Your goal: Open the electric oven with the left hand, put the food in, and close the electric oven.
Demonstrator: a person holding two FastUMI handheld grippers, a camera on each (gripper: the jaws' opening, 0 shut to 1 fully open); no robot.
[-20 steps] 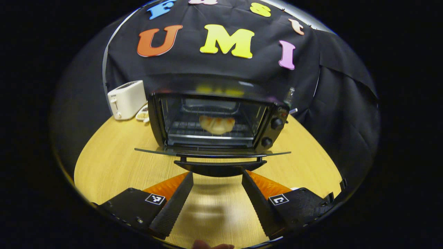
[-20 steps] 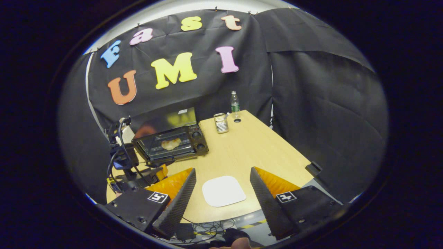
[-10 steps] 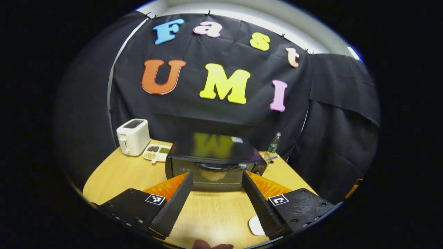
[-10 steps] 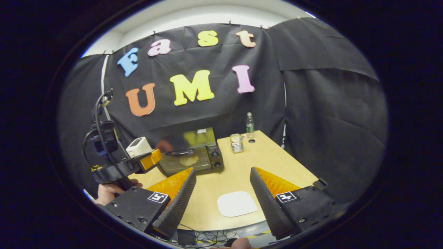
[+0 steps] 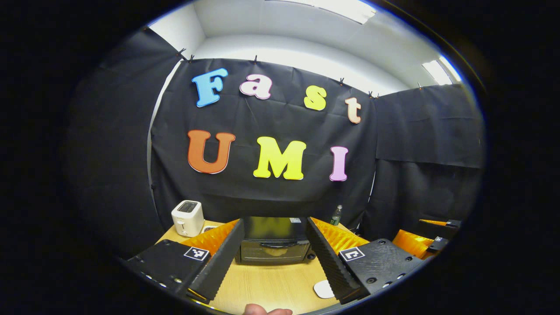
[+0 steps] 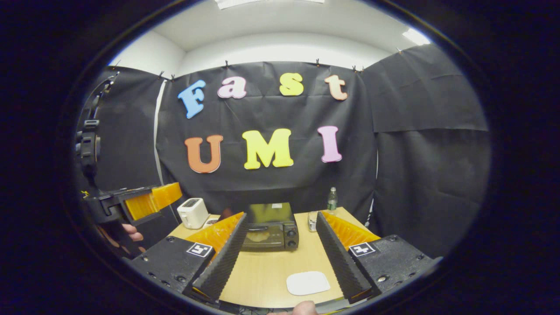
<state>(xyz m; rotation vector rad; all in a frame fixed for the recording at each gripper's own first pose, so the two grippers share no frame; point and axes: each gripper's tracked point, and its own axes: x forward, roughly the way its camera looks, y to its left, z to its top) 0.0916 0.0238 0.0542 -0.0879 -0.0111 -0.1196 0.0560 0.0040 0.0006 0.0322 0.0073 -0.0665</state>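
— Looking along the left tool (image 5: 273, 258): spread wide, gripping nothing. Electric oven (image 5: 273, 246) well ahead on the bench (image 5: 271, 284), door shut.
— Handling?
— Stiff, heavy box; best taken by the door handle (image 5: 273, 244).
— Right gripper view?
— Right tool (image 6: 280, 258) open, empty too. Food (image 6: 259, 236) behind the oven glass, probably soft.

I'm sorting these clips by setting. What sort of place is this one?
Probably a staged recording booth, not a real kitchen: black cloth hangs as walls under a plain office ceiling, and a wooden table carries only a few props, an electric oven, a toaster and a bottle.
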